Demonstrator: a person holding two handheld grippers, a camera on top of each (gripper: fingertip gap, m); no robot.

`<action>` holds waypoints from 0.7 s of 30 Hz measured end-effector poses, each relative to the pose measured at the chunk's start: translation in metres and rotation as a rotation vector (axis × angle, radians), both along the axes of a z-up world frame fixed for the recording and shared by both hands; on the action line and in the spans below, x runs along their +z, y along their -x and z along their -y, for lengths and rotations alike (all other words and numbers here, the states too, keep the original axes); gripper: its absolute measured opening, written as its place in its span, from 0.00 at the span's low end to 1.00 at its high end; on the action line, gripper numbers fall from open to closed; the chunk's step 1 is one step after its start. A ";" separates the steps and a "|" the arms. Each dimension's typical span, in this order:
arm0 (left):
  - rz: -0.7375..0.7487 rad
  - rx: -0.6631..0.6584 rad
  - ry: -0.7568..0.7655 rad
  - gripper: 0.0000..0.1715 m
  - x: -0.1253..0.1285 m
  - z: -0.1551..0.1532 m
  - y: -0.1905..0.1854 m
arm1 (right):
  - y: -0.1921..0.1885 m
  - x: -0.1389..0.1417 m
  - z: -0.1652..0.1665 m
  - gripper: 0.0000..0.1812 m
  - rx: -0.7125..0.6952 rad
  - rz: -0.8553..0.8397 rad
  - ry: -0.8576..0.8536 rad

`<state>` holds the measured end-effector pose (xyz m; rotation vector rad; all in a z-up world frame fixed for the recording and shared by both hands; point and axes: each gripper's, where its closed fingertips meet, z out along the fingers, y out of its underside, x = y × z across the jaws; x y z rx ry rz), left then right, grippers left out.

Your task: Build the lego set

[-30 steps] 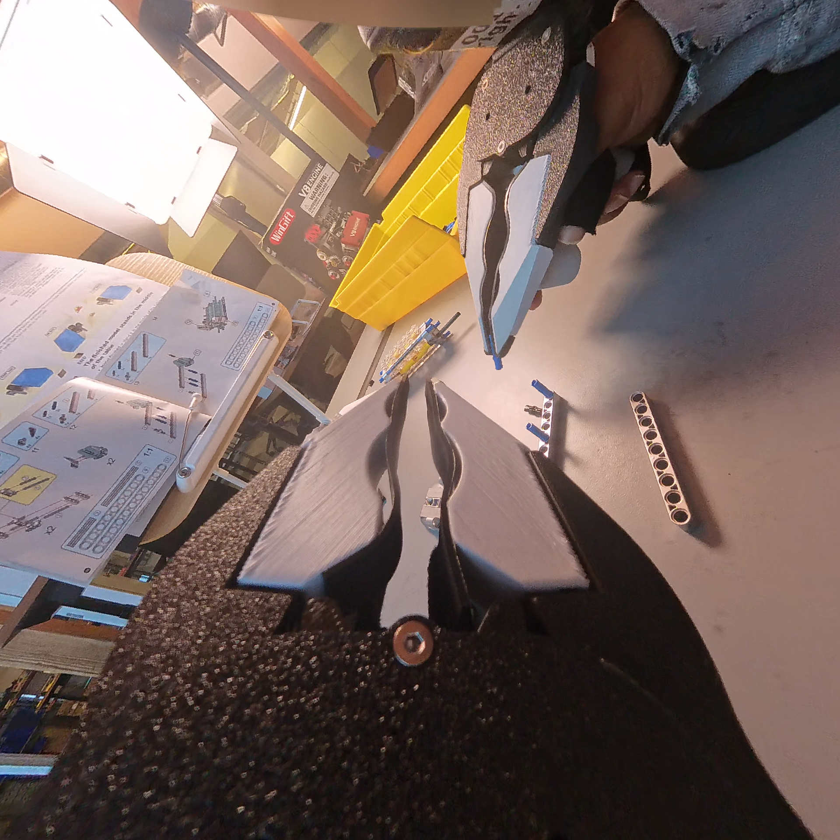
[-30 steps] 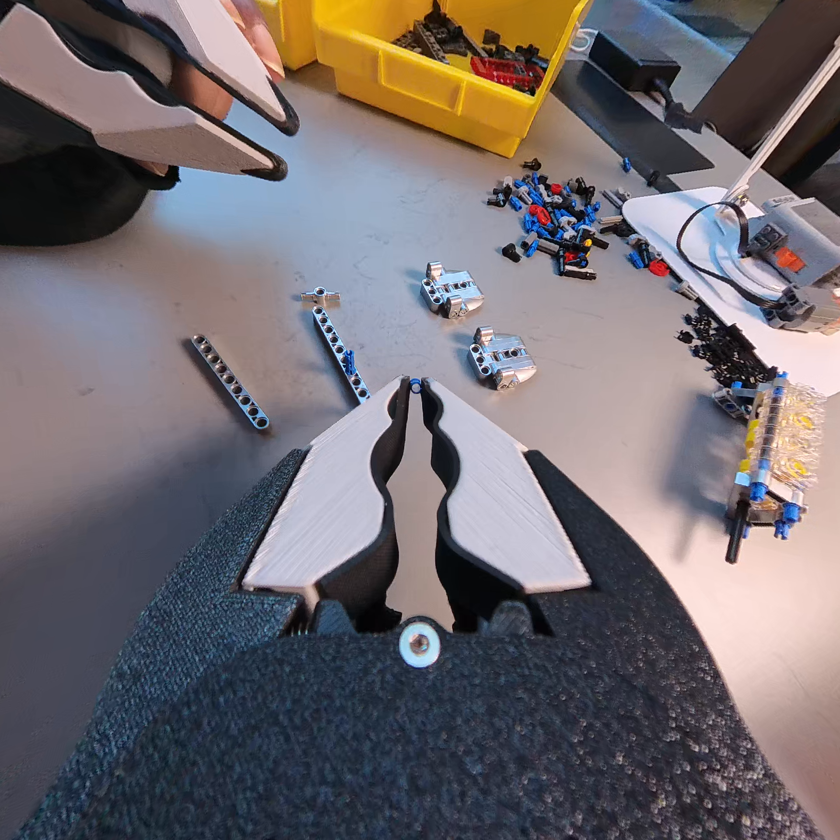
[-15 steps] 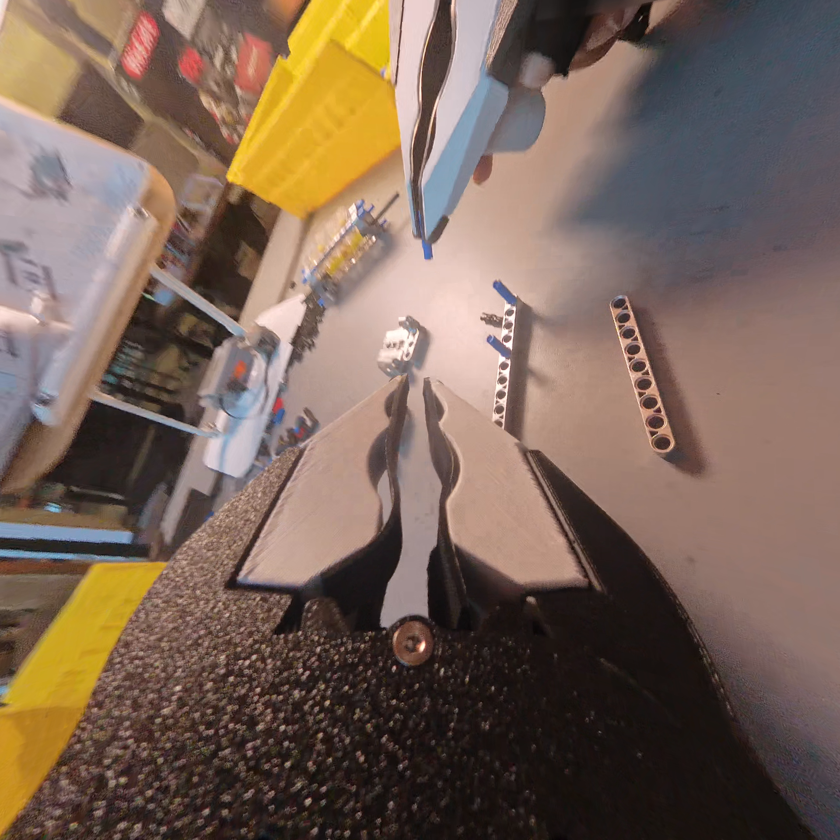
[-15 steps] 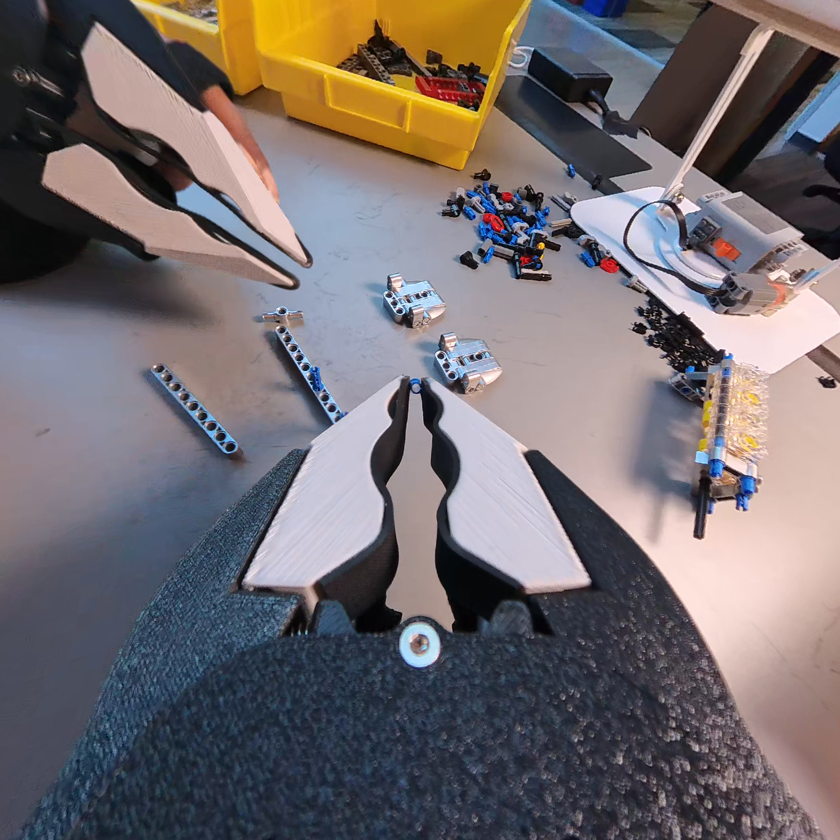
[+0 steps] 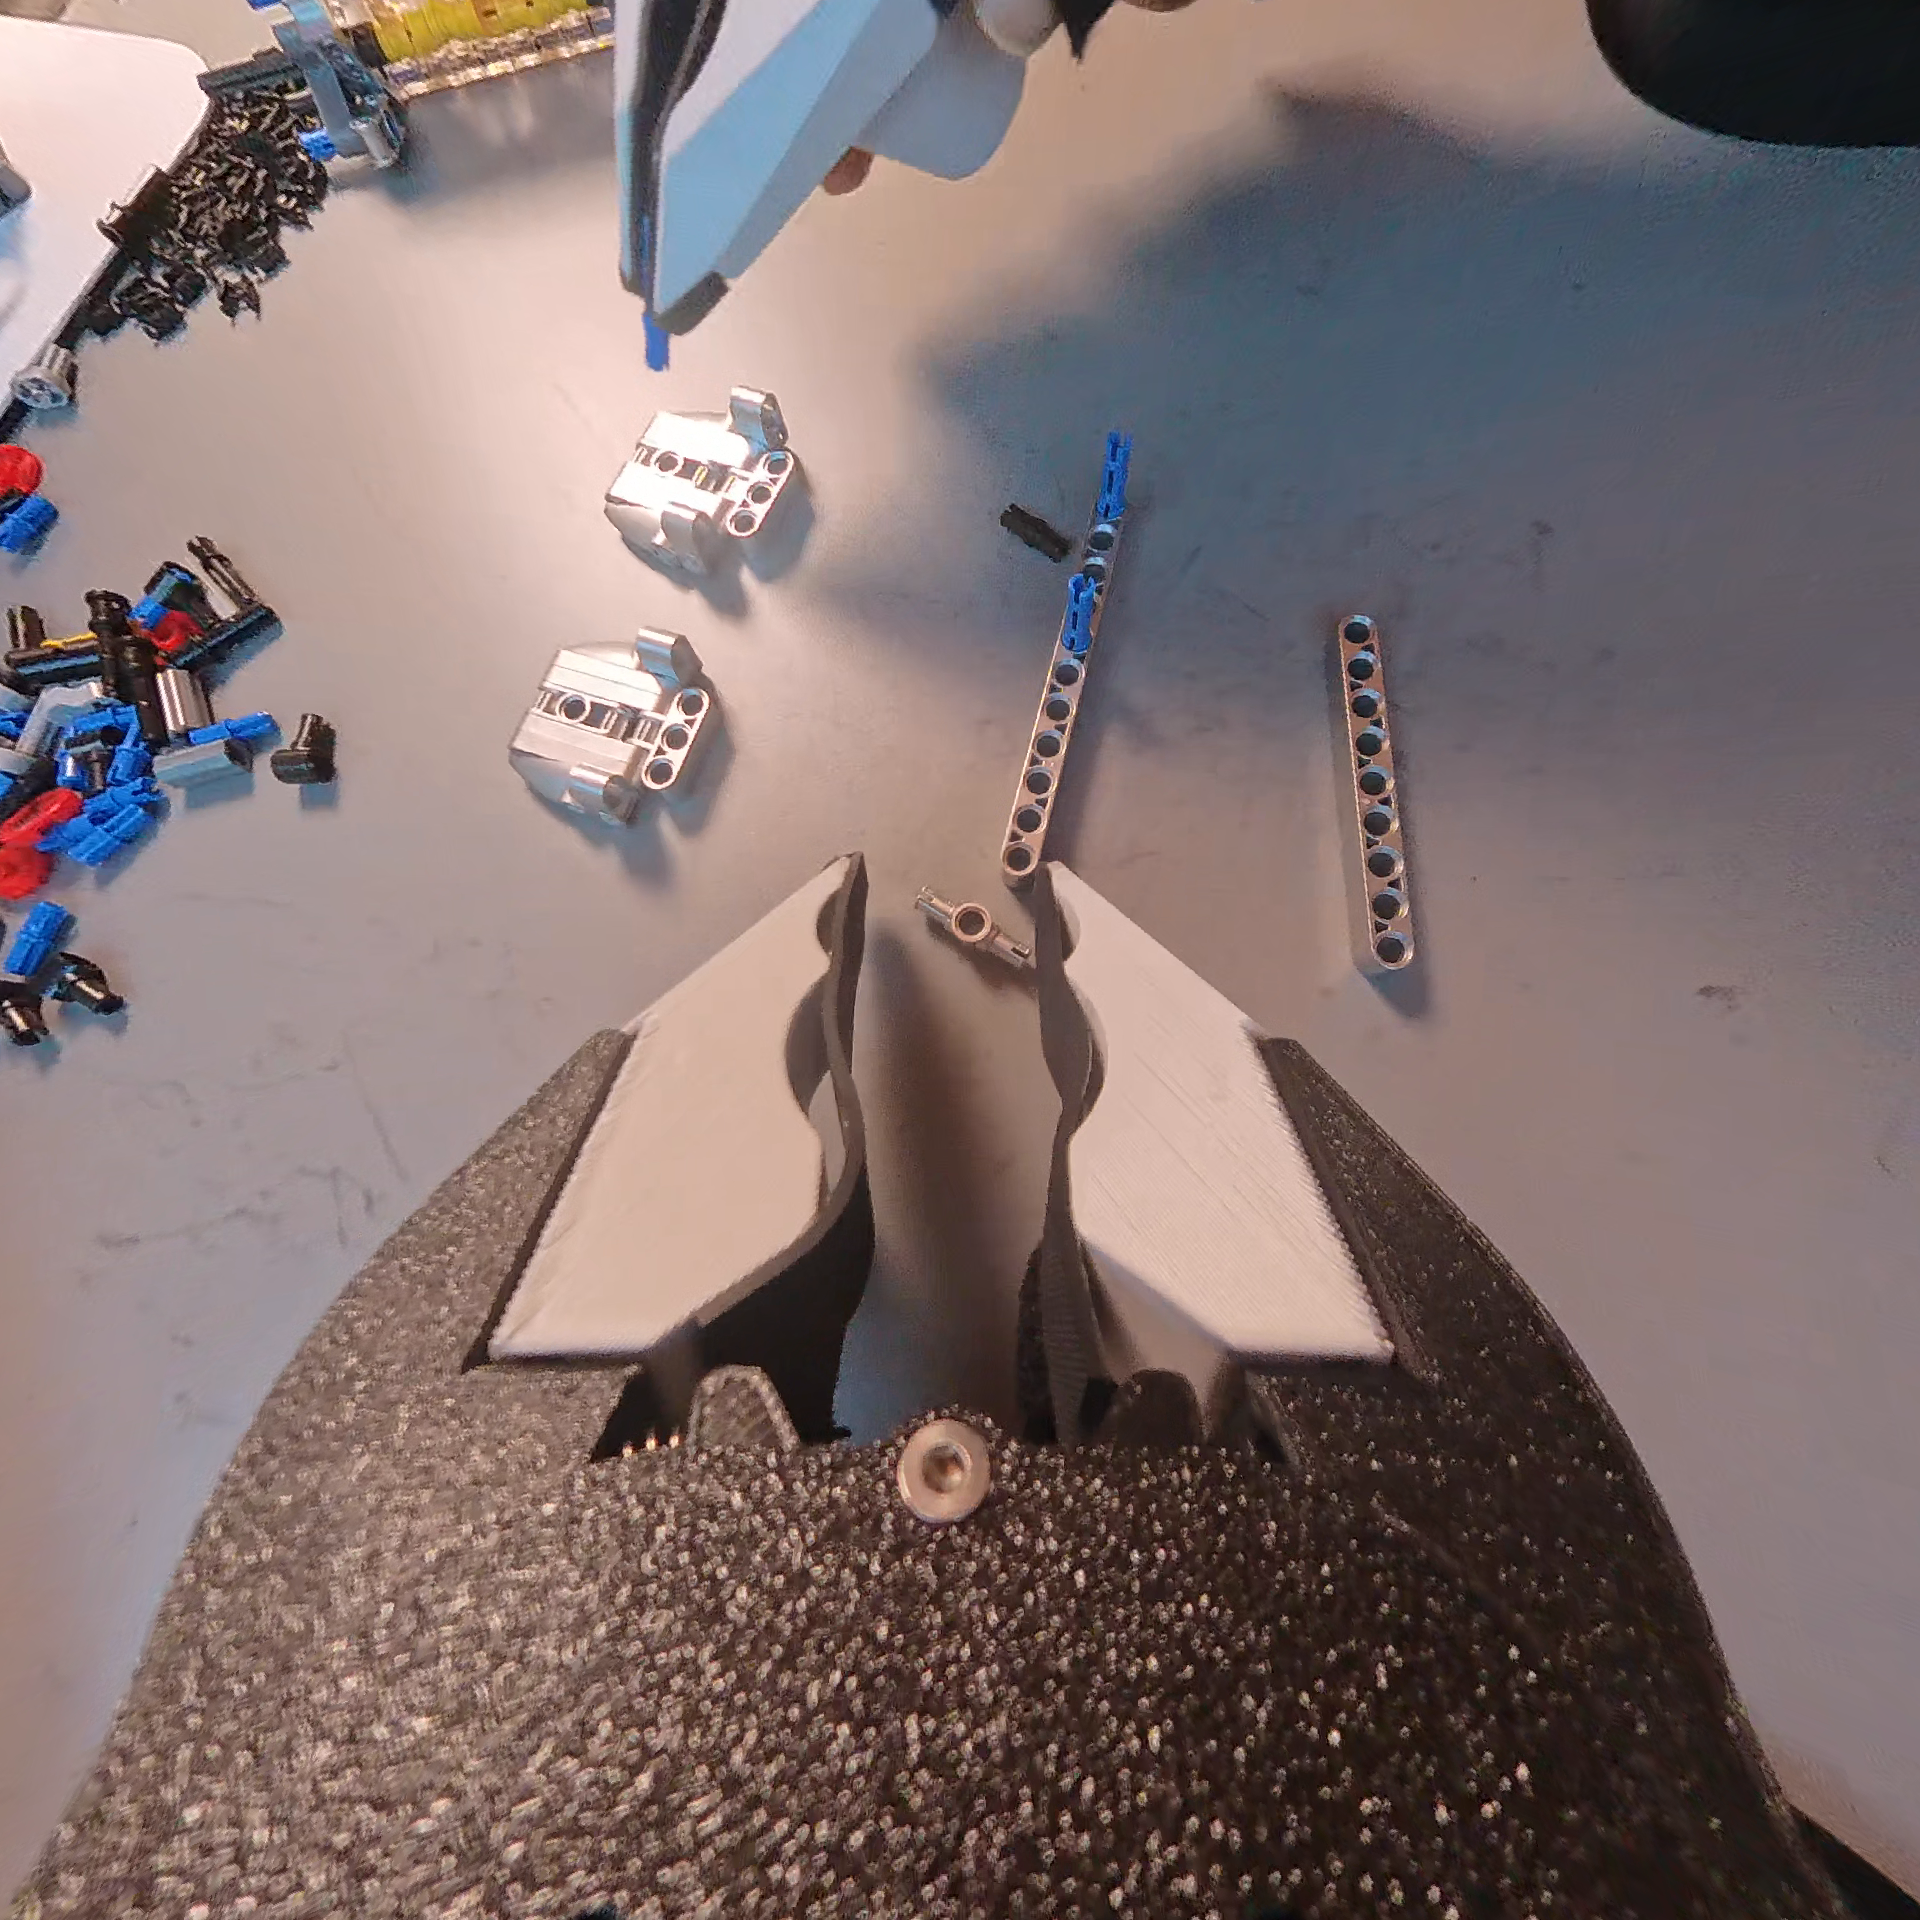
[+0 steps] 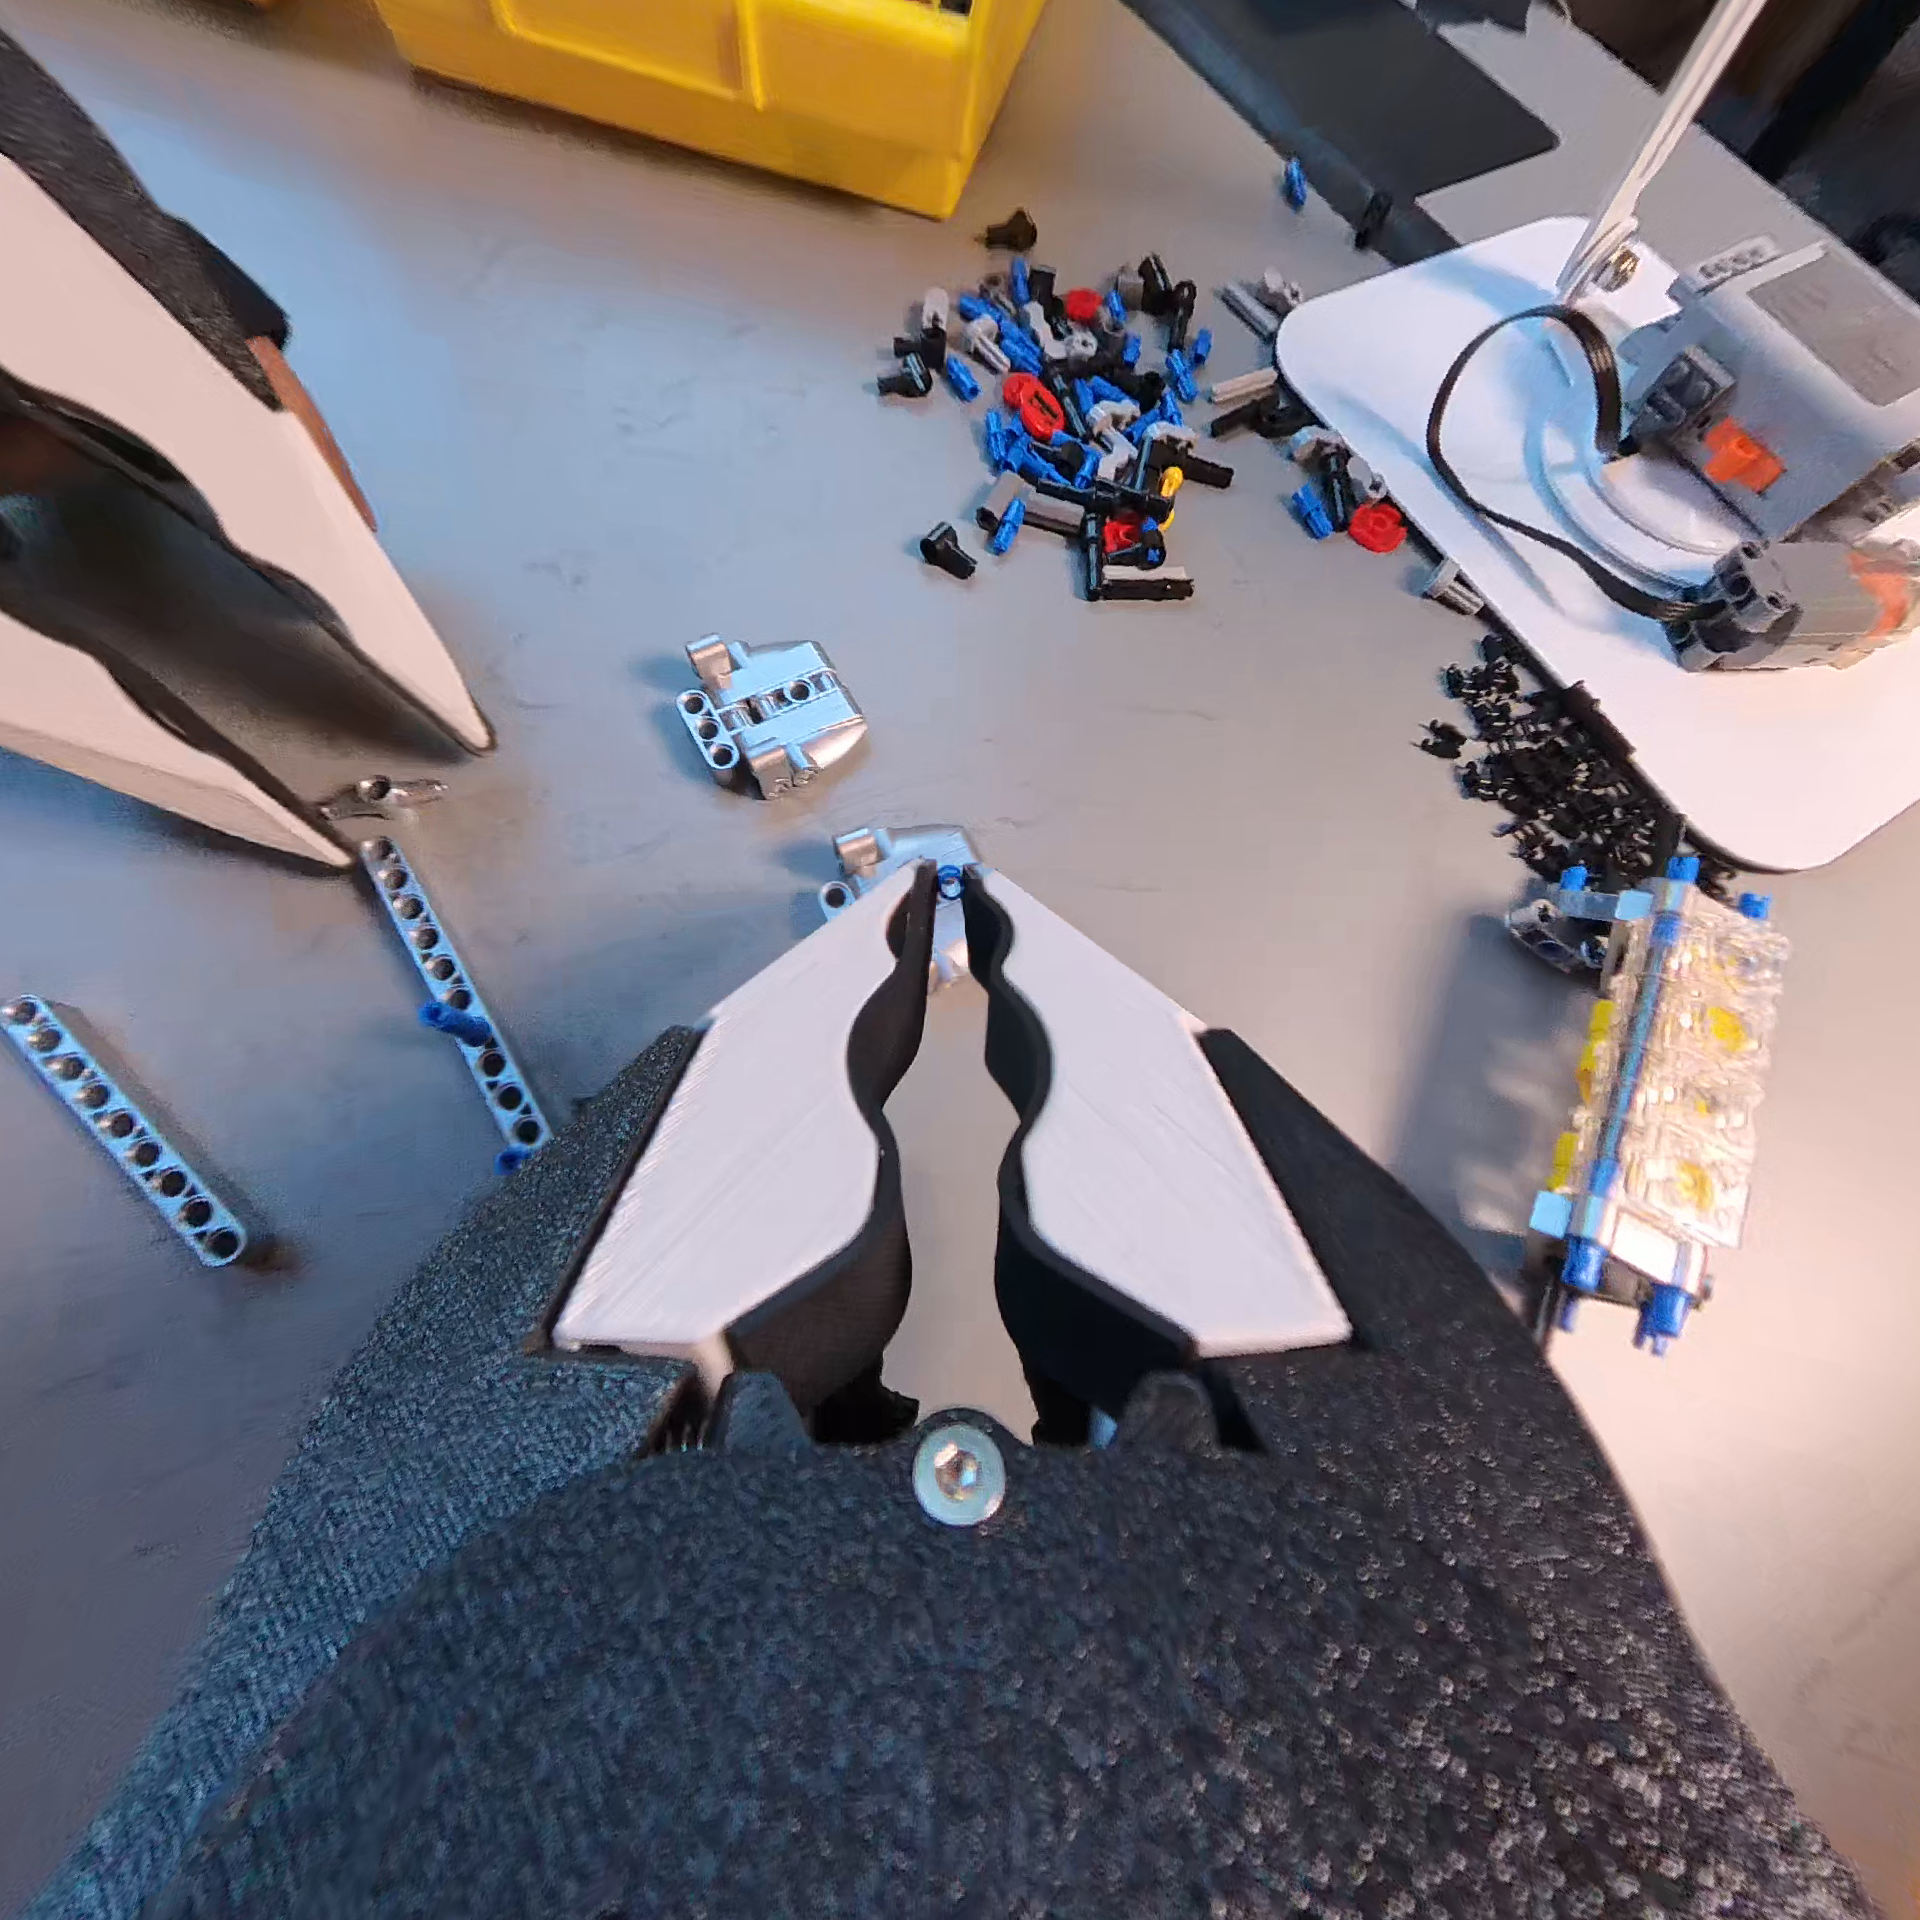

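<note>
My left gripper is open, low over the grey table, with a small grey cross connector lying between its fingertips. It also shows in the right wrist view, tips either side of that connector. A grey beam with blue pins lies just past its right fingertip, and a bare grey beam lies further right. My right gripper is shut on a small blue pin, held above a grey panel piece. In the left wrist view the right gripper hangs at the top with the pin.
Two grey panel pieces lie ahead left. A heap of small blue, black and red parts sits behind, with a yellow bin, a white plate bearing a grey motor unit, a black pin pile and a clear assembly. Tip to tip, the grippers are about 12 centimeters apart. The right tips stand about 25 centimeters off the white plate.
My left gripper has swung down to the table, opened, and now straddles the small grey connector. My right gripper kept the blue pin and moved forward over a panel piece.
</note>
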<state>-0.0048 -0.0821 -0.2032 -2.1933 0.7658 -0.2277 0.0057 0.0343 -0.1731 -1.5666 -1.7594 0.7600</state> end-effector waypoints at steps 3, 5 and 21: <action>-0.001 -0.009 -0.008 0.15 0.001 0.000 -0.004 | 0.006 -0.009 -0.005 0.02 -0.009 0.069 -0.002; -0.014 -0.010 -0.010 0.13 0.001 0.000 -0.004 | 0.005 -0.017 -0.007 0.02 -0.018 0.121 -0.003; -0.012 -0.033 -0.004 0.04 -0.004 0.000 -0.014 | -0.007 0.005 0.057 0.02 0.261 0.103 -0.013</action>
